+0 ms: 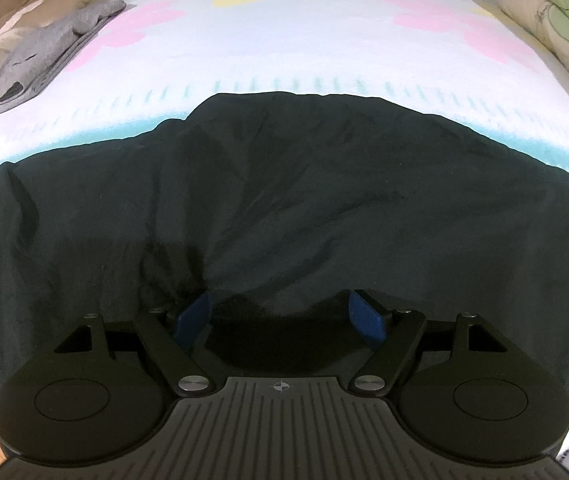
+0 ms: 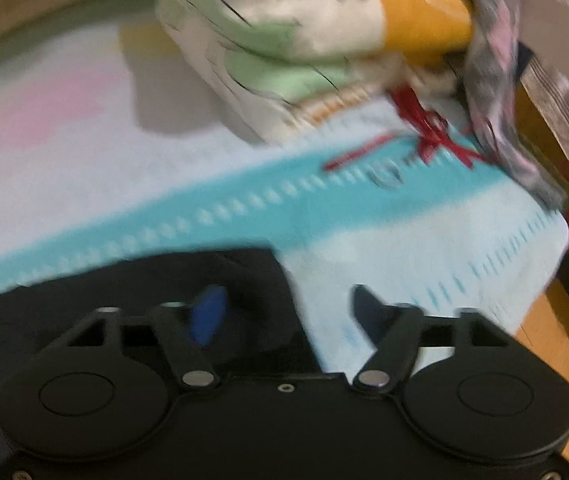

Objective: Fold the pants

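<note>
Left wrist view: left gripper (image 1: 282, 314) sits nearest, low over the black pants (image 1: 284, 200). Blue fingers (image 1: 366, 314) are spread wide, nothing between them but loose cloth below; released. Pants lie spread and wrinkled across the near edge of the bed, on a pale blanket (image 1: 284, 40) with a teal stripe and pink and yellow flower print. One fold of the pants bulges up toward the middle of the blanket. Grey folded garment (image 1: 44, 52) sits at the far left edge of the bed, well apart from the pants. Leaf-print bedding (image 1: 556, 16) is at far right.

Right wrist view, motion-blurred: right gripper (image 2: 290, 312) nearest, fingers apart, released. Its left finger (image 2: 208, 316) is over the corner of the black pants (image 2: 124, 284); the other one is over the bare blanket (image 2: 244, 200) beside the pants' edge. Can't tell if either one touches. Stack of folded bedding (image 2: 304, 48), cream, green and orange, lies on the blanket further back. Red ribbon (image 2: 424, 136) lies on the teal stripe just beside the stack. Patterned grey-pink cloth (image 2: 496, 80) hangs at the right of the stack. Wood floor (image 2: 556, 340) shows past the bed's right edge.
</note>
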